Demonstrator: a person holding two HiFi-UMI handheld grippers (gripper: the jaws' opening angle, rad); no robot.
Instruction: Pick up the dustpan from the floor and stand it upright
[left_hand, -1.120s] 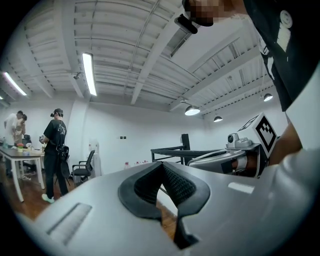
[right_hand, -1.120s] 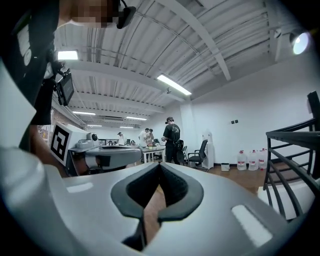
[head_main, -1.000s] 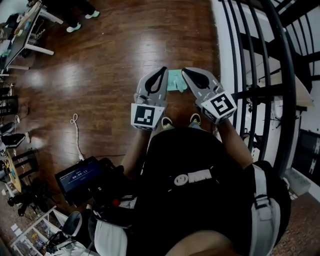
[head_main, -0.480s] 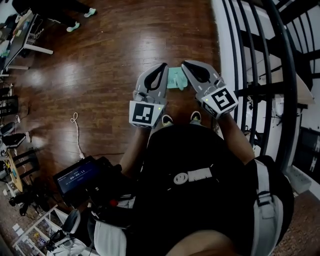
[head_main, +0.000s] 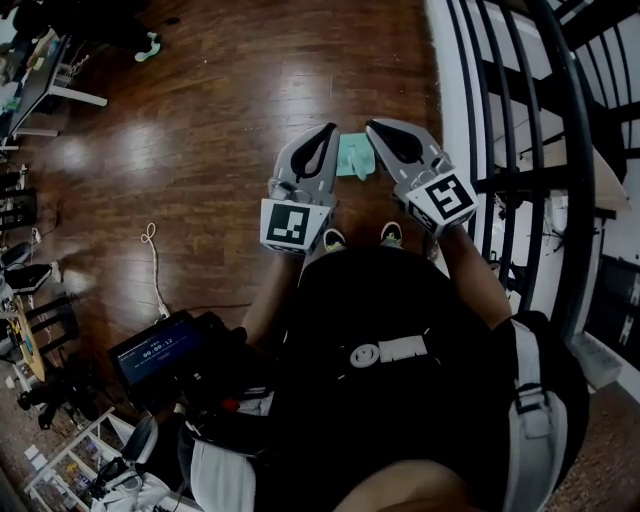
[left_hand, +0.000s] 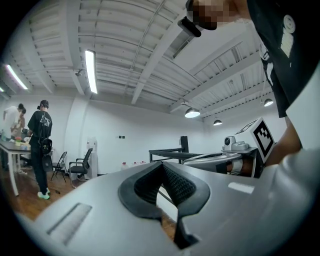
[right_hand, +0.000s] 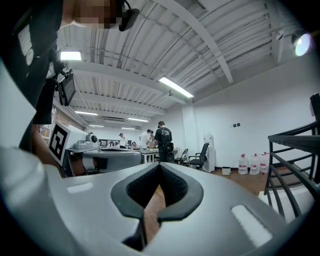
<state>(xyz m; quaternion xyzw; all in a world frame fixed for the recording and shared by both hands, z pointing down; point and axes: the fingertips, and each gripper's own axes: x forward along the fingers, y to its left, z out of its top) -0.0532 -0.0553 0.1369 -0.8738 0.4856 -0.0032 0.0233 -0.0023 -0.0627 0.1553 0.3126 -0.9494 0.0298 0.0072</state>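
Note:
The dustpan (head_main: 355, 158) is a pale green piece lying flat on the dark wood floor, seen in the head view between the two grippers and just past my shoes. My left gripper (head_main: 328, 130) hovers above its left side and my right gripper (head_main: 374, 127) above its right side. Both are held level, well above the floor. In the left gripper view the jaws (left_hand: 162, 163) meet at the tips with nothing between them. The right gripper's jaws (right_hand: 160, 164) are likewise shut and empty. Neither gripper view shows the dustpan.
A black stair railing (head_main: 520, 150) runs down the right side. A white cord (head_main: 152, 255) lies on the floor at left, and a small screen (head_main: 160, 355) hangs at my waist. People stand by a desk (right_hand: 162, 140) across the room; an office chair (left_hand: 82, 165) and water bottles (right_hand: 250, 164) line the wall.
Both grippers have kept almost the same place over the dustpan. The feet of a person at the top left have drifted toward the picture's edge.

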